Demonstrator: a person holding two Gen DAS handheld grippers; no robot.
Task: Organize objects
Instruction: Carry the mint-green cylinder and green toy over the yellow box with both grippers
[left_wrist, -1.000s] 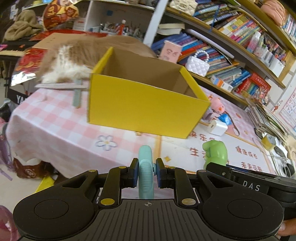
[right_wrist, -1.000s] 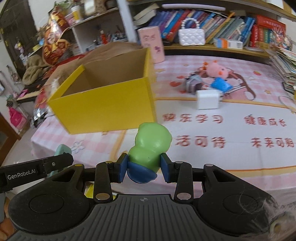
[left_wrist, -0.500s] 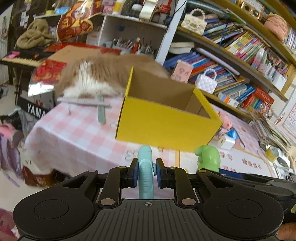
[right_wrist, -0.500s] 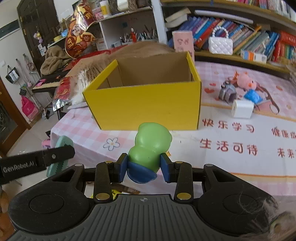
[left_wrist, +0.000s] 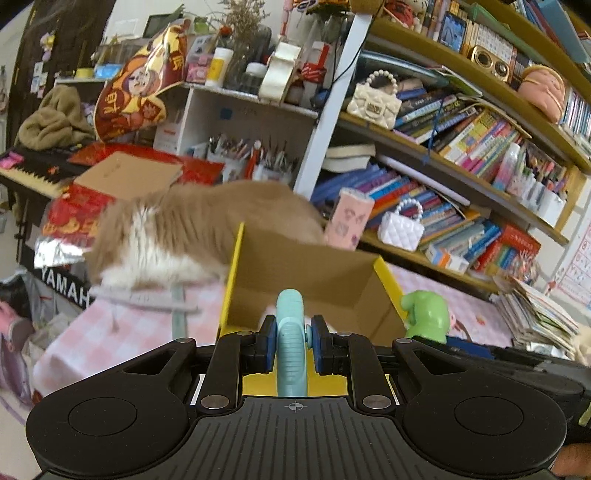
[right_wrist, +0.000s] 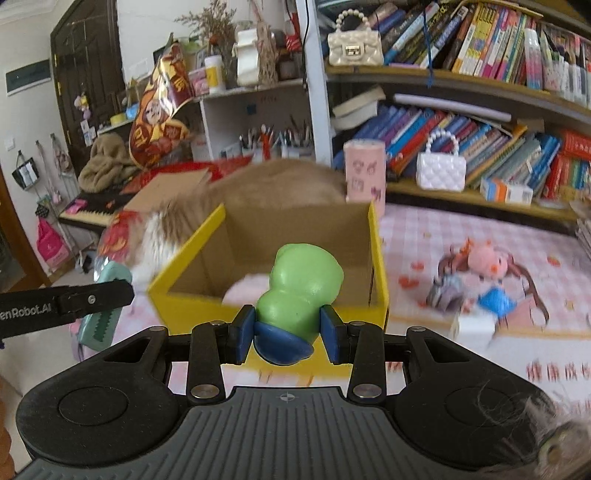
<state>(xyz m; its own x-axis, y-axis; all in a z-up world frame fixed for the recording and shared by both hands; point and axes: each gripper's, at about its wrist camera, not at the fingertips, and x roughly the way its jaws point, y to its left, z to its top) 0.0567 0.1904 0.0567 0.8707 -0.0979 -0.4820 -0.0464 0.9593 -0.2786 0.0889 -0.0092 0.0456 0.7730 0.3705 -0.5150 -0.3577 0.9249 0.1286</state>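
My left gripper (left_wrist: 291, 332) is shut on a flat teal clip (left_wrist: 291, 350), held edge-on at the near rim of the open yellow cardboard box (left_wrist: 317, 273). My right gripper (right_wrist: 288, 332) is shut on a green toy figure with a blue base (right_wrist: 299, 291), held just in front of the same box (right_wrist: 280, 251). The green toy also shows in the left wrist view (left_wrist: 426, 314), to the right of the box. The teal clip shows at the left in the right wrist view (right_wrist: 107, 306). Something pale pink lies inside the box (right_wrist: 243, 291).
A fluffy tan and white cat (left_wrist: 173, 232) lies right behind the box. A pink pig toy (right_wrist: 487, 258), a blue item (right_wrist: 495, 301) and a white cube (right_wrist: 474, 326) lie on the pink tablecloth to the right. A pink canister (right_wrist: 364, 173) and bookshelves stand behind.
Both grippers have risen and moved forward to the box; its inside is now in view below them. Each keeps hold of its object.
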